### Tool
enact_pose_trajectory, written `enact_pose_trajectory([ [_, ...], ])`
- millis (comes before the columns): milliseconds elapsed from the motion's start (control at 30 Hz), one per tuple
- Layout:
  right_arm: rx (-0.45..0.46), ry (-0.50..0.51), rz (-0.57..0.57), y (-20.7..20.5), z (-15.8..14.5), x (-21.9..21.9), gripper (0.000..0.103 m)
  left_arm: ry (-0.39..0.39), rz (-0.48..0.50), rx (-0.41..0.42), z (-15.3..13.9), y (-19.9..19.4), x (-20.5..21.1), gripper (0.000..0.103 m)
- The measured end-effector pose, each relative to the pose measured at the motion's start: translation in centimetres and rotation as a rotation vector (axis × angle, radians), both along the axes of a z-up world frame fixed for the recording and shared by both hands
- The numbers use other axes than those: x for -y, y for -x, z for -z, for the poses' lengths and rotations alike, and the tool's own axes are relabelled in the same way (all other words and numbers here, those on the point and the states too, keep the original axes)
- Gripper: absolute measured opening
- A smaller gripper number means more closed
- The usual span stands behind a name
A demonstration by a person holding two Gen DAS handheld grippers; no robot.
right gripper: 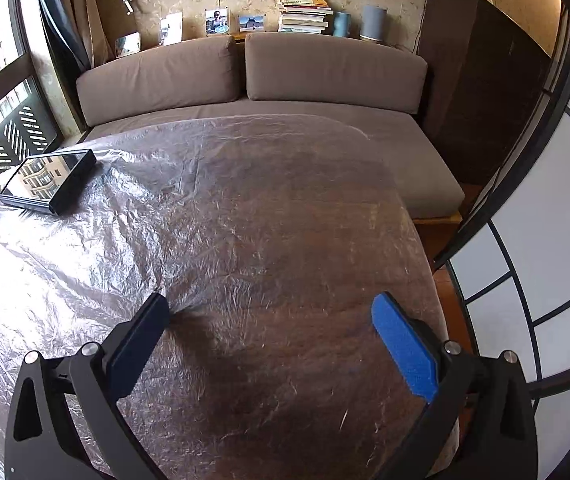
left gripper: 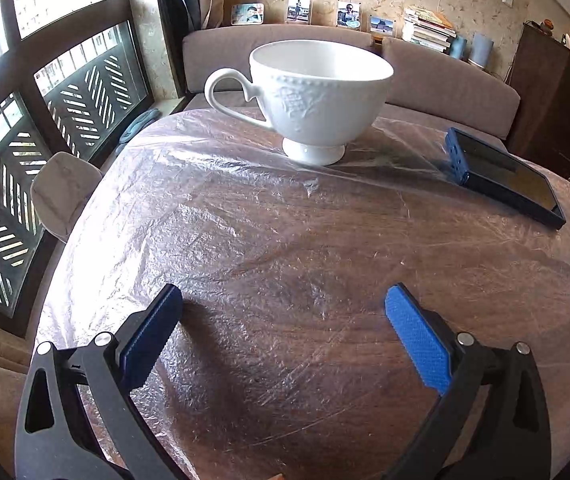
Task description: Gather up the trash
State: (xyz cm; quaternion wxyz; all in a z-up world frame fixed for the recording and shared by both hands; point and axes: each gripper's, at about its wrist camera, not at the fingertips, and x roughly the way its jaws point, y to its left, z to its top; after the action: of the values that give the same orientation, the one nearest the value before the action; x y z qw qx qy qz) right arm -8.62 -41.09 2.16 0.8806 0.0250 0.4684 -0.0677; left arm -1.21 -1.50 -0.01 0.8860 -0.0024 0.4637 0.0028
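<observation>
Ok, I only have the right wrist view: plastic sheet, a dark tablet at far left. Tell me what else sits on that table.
Observer: A white cup stands upright on the plastic sheet, left of the tablet, as the left wrist view shows.
Operator: Report what's inside it.
Observer: Cannot tell; the left view looks at it from the side, so only the inner wall near the rim shows.
Operator: Give me the left gripper's state.
Observer: The left gripper is open above the sheet, nothing between its fingers, the cup well ahead of it.
Operator: Check that side for a chair.
Observer: A pale chair back shows past the table's left edge, by the window.
</observation>
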Motion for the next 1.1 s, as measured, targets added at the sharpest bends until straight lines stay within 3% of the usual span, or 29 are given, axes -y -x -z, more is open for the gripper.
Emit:
enact_pose_trajectory([
  [1100, 0.0, 0.0, 0.0, -0.05, -0.06, -0.22, 0.099, 0.004, 0.0, -0.002, 0.1, -0.22, -0.09, 0.102],
])
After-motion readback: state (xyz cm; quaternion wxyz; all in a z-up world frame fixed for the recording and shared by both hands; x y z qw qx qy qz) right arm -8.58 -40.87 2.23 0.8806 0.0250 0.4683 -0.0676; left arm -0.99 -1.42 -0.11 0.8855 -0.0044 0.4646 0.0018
